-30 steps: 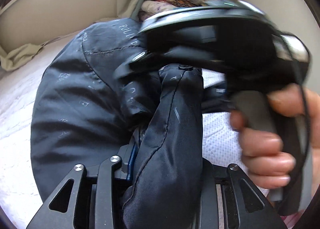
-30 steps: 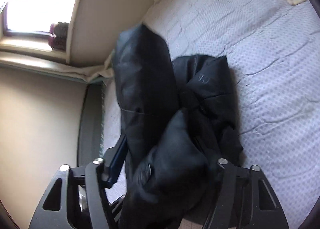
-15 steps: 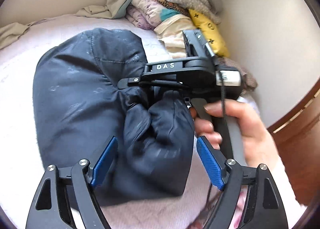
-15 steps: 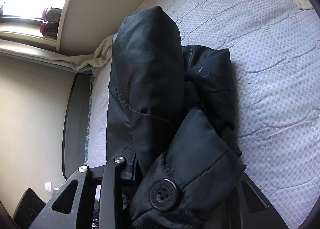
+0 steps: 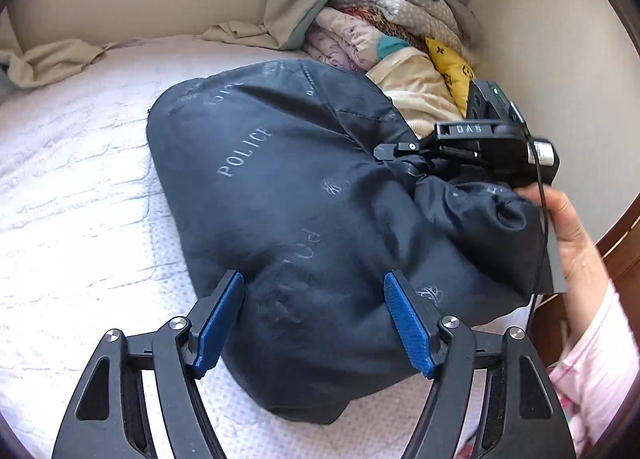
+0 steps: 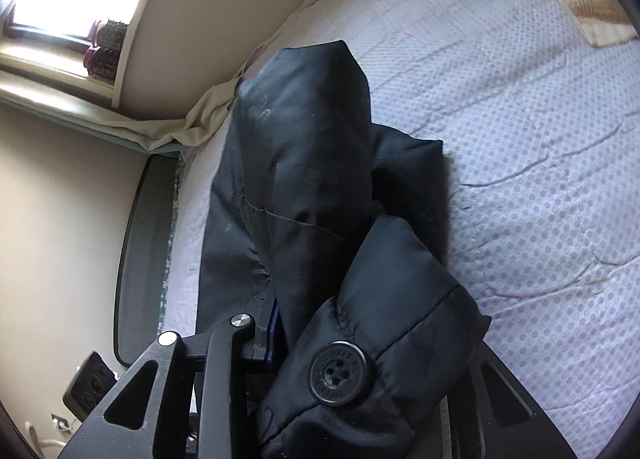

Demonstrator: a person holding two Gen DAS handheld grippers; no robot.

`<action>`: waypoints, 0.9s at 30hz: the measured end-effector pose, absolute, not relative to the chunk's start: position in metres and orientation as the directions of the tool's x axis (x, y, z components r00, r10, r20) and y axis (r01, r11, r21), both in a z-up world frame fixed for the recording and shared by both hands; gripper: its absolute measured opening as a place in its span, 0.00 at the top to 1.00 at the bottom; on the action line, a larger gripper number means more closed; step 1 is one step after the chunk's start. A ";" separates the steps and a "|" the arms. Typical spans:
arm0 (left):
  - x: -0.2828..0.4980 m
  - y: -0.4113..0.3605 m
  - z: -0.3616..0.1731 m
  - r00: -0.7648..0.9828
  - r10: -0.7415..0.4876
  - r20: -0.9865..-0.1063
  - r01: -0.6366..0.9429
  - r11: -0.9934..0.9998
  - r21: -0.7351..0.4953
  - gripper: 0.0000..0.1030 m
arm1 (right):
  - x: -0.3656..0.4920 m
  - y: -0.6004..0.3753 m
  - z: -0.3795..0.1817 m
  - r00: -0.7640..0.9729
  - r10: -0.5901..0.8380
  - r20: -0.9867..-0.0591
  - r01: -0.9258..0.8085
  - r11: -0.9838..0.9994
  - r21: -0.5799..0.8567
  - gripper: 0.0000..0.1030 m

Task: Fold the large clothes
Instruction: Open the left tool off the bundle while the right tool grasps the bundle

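A dark navy padded jacket printed "POLICE" lies bundled on the white bed cover. My left gripper hovers over its near part. The blue pads stand apart and the jaws are closing, with jacket fabric under and between them but not pinched. My right gripper, held by a hand, is shut on a bunched fold at the jacket's far right. In the right wrist view the jacket fills the jaws, and its buttoned cuff covers the right finger.
A pile of folded clothes and quilts sits in the bed's far corner against the wall. Crumpled beige cloth lies along the far edge. Wooden furniture stands at the right. A window sill and a dark bed frame lie to the left.
My left gripper let go of the jacket fold, opened wide and drew back toward the near side. The right gripper tightened on the fold and stayed about where it was.
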State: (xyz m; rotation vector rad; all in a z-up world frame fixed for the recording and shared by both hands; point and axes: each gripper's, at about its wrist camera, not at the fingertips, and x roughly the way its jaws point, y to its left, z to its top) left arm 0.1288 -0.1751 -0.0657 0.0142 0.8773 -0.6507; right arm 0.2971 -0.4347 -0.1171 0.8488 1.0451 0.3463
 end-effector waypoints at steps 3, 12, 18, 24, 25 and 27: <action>0.130 -0.182 -0.071 0.471 -0.499 -0.728 0.526 0.821 -0.222 0.25 | 0.293 -0.438 -0.116 0.494 0.602 -0.628 0.169 0.642 0.748 0.59; 0.131 -0.197 -0.076 0.513 -0.439 -0.737 0.504 0.850 -0.154 0.25 | 0.232 -0.470 -0.057 0.590 0.462 -0.662 0.246 0.678 0.692 0.30; 0.128 -0.206 -0.077 0.536 -0.412 -0.737 0.493 0.861 -0.123 0.23 | 0.211 -0.444 -0.048 0.529 0.490 -0.693 0.229 0.703 0.673 0.25; 0.124 -0.212 -0.079 0.557 -0.393 -0.732 0.493 0.865 -0.090 0.23 | 0.223 -0.402 -0.050 0.487 0.472 -0.735 0.196 0.761 0.618 0.22; 0.124 -0.212 -0.079 0.558 -0.393 -0.731 0.495 0.865 -0.087 0.23 | 0.225 -0.397 -0.051 0.487 0.457 -0.744 0.188 0.777 0.601 0.22; 0.124 -0.213 -0.079 0.559 -0.392 -0.731 0.496 0.864 -0.085 0.23 | 0.229 -0.389 -0.052 0.490 0.431 -0.758 0.158 0.811 0.563 0.37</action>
